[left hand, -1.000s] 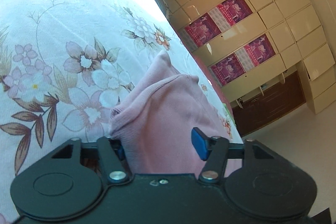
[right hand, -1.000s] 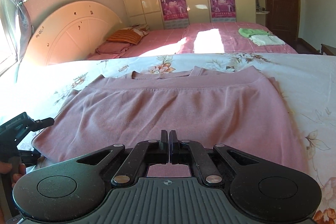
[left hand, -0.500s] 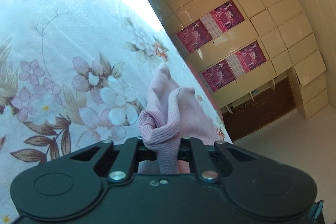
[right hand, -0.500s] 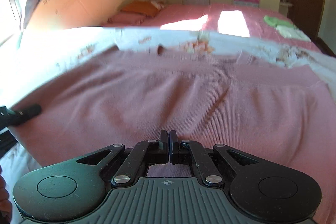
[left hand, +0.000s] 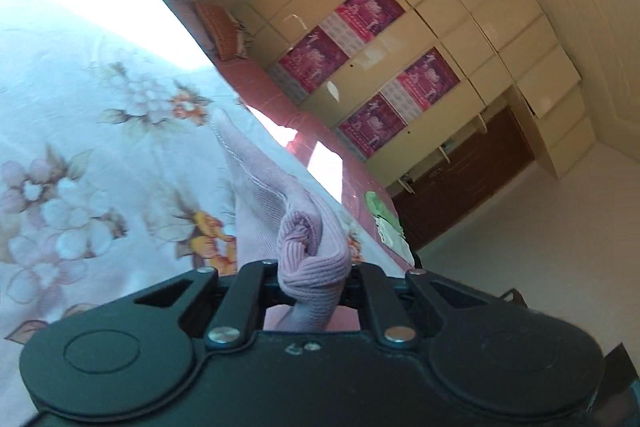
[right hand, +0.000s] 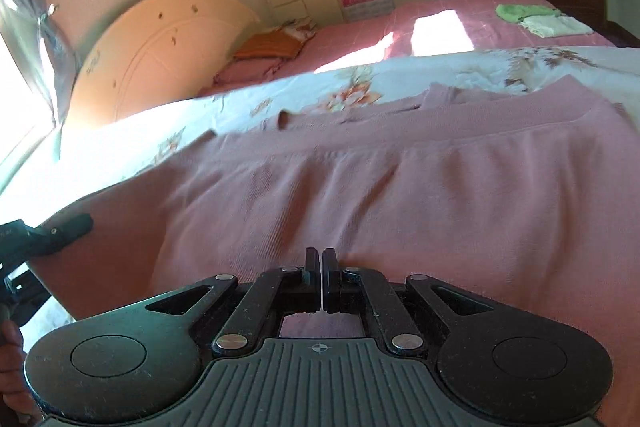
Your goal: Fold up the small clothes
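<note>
The pink garment [right hand: 400, 195] is lying spread across the floral bedsheet [right hand: 420, 79] on the bed. The left gripper [left hand: 312, 277] is pinching a bunched corner of it, fingers closed tight on the ribbed fabric and lifting it off the sheet. The right gripper [right hand: 321, 267] is gripping the garment's near edge, its fingers [right hand: 311, 263] pressed fully together.

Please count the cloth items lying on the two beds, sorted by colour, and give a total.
Pink garment: 1
Green cloth: 1
White cloth: 1
Orange pillow: 1
Total: 4
</note>
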`<state>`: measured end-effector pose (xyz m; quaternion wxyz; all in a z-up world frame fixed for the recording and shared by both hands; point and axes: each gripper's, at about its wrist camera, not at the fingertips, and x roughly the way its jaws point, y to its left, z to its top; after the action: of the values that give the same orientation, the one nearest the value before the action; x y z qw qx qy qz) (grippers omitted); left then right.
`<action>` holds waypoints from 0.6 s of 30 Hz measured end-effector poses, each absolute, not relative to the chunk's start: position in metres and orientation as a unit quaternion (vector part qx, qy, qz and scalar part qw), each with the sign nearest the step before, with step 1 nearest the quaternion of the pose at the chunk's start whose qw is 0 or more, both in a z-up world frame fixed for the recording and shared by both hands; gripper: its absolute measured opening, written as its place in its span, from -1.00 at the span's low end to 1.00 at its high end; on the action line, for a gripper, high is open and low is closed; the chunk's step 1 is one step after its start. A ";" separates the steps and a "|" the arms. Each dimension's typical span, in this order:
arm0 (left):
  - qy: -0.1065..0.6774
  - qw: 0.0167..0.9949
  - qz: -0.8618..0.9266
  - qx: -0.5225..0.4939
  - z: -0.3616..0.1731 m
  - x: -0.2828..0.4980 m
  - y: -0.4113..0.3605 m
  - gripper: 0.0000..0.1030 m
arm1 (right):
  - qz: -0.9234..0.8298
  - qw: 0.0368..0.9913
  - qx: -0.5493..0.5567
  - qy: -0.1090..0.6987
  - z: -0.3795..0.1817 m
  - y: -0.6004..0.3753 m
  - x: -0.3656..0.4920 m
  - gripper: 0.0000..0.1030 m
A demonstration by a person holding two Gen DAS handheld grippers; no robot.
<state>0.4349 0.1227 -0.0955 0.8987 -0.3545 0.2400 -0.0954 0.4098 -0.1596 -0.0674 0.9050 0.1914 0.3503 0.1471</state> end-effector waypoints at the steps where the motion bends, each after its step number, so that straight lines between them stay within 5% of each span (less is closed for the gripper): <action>1: 0.242 0.901 -0.111 -0.342 -0.086 0.440 0.102 -0.85 | 0.135 0.908 0.208 0.338 -0.061 -0.180 0.404 -0.99; 6: 0.262 0.908 -0.181 -0.272 -0.063 0.452 -0.015 -0.85 | 0.081 0.918 0.244 0.303 -0.042 -0.280 0.384 -0.99; 11: 0.325 0.890 -0.246 -0.204 -0.098 0.457 -0.135 -0.81 | 0.054 0.913 0.269 0.303 -0.042 -0.359 0.360 -0.99; 14: 0.418 0.839 -0.301 -0.176 -0.143 0.457 -0.194 -0.27 | 0.053 0.901 0.297 0.310 -0.047 -0.392 0.348 -0.99; 16: 0.391 0.853 -0.315 -0.143 -0.140 0.437 -0.206 0.16 | 0.058 0.895 0.306 0.320 -0.049 -0.402 0.346 -0.98; 18: 0.367 0.860 -0.320 -0.152 -0.125 0.427 -0.191 0.23 | 0.074 0.894 0.303 0.322 -0.046 -0.406 0.345 -0.97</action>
<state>0.4266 -0.1905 -0.1245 0.8605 -0.1517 0.3666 -0.3197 0.3451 -0.4057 -0.0455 0.8939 0.3028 0.3222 0.0740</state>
